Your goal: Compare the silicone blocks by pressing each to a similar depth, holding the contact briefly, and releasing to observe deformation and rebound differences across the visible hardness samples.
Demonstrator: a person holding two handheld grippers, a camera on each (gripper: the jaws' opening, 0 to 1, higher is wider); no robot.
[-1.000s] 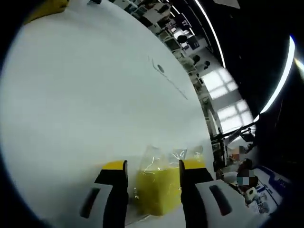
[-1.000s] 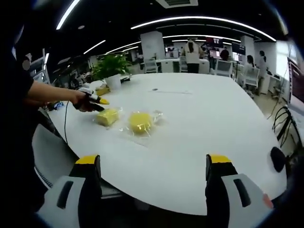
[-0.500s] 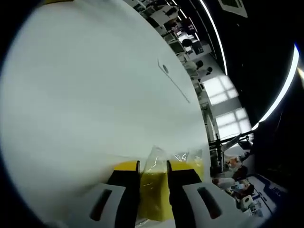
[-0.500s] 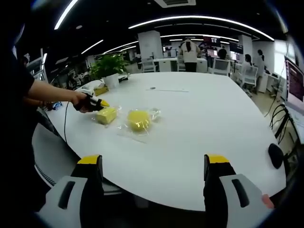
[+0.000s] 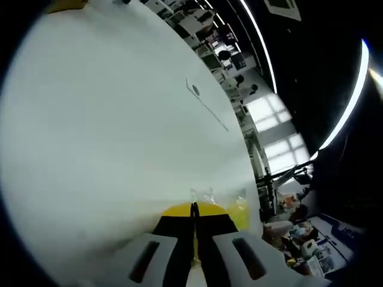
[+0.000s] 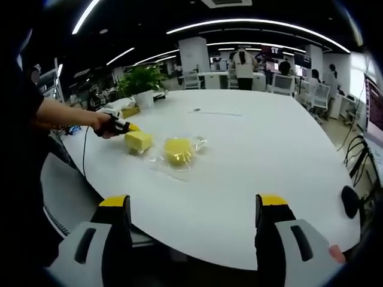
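Observation:
A square yellow silicone block in clear wrap lies on the white table, with a rounder yellow block in its own wrap to its right. In the right gripper view, a person's hand holds my left gripper against the square block's left side. In the left gripper view my left gripper has its jaws almost touching. Only a thin yellow sliver shows between them, and yellow block and crinkled wrap bulge past the tips. My right gripper hangs open over the near table edge, holding nothing.
A potted plant and some clutter stand at the table's far left. A thin dark item lies far back on the table. A black object sits at the right edge. Chairs, desks and people fill the room behind.
My left gripper's jaws closed from wide apart to nearly touching, squeezing the square yellow block between them. The right gripper stayed open and barely moved.

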